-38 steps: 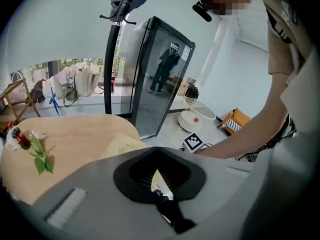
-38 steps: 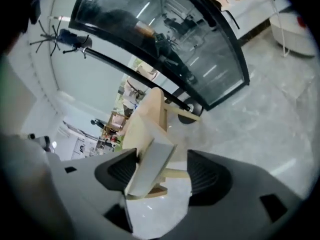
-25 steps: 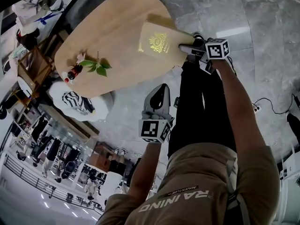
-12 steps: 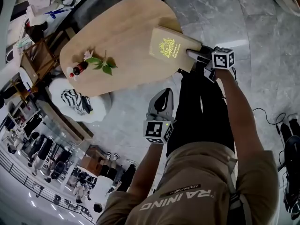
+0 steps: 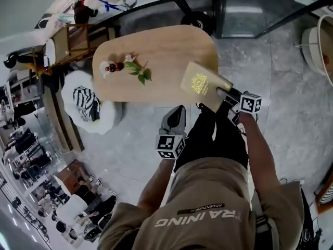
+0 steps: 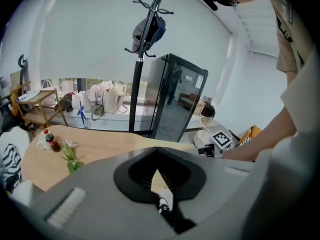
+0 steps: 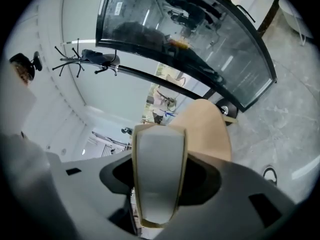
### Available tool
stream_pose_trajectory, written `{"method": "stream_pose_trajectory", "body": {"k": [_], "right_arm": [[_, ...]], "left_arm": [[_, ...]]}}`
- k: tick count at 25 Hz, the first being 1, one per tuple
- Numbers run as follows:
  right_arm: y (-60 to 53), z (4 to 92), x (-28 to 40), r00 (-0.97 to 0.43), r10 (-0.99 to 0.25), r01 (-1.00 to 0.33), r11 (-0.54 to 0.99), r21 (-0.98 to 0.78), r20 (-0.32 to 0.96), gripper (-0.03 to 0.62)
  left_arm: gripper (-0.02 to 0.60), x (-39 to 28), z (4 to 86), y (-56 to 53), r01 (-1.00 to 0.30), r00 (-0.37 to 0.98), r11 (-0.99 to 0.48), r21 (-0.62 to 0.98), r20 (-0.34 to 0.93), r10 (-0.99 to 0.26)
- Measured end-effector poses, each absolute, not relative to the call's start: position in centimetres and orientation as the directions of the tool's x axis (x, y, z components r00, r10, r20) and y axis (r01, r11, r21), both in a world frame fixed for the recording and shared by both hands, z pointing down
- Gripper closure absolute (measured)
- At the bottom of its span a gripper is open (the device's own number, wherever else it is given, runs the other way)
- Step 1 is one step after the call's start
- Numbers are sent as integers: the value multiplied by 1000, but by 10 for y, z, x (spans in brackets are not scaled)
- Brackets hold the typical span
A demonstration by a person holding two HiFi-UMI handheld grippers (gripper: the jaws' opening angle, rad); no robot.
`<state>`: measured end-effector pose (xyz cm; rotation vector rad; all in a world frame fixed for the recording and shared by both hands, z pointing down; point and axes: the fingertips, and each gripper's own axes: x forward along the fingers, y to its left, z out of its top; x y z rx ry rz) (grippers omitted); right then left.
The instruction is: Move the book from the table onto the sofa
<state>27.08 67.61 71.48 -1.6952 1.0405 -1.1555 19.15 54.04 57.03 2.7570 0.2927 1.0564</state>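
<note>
Book [image 5: 200, 83], one, in right gripper [image 5: 224, 93]; one table [image 5: 156, 53], one bottle [image 5: 111, 67].

The pale wooden desk [image 5: 166, 51] stands on grey marble floor [image 5: 291, 108] — toward its left end are a small red-capped bottle [image 5: 111, 67] and a leafy flower sprig [image 5: 137, 70], just beside each other.
</note>
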Motion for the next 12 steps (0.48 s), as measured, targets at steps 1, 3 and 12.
{"method": "stream_pose_trajectory", "body": {"k": [1, 3, 12], "right_arm": [[673, 698, 271, 235, -936, -174, -304, -937, 261, 373], [666, 664, 274, 225, -949, -181, -265, -947, 222, 373], [632, 543, 290, 173, -981, -301, -141, -943, 91, 373]], "left_arm": [[591, 193, 557, 536, 107, 747, -969, 223, 625, 227], [591, 197, 532, 526, 82, 788, -976, 203, 586, 188], [591, 205, 427, 466, -82, 918, -991, 105, 395, -34]]}}
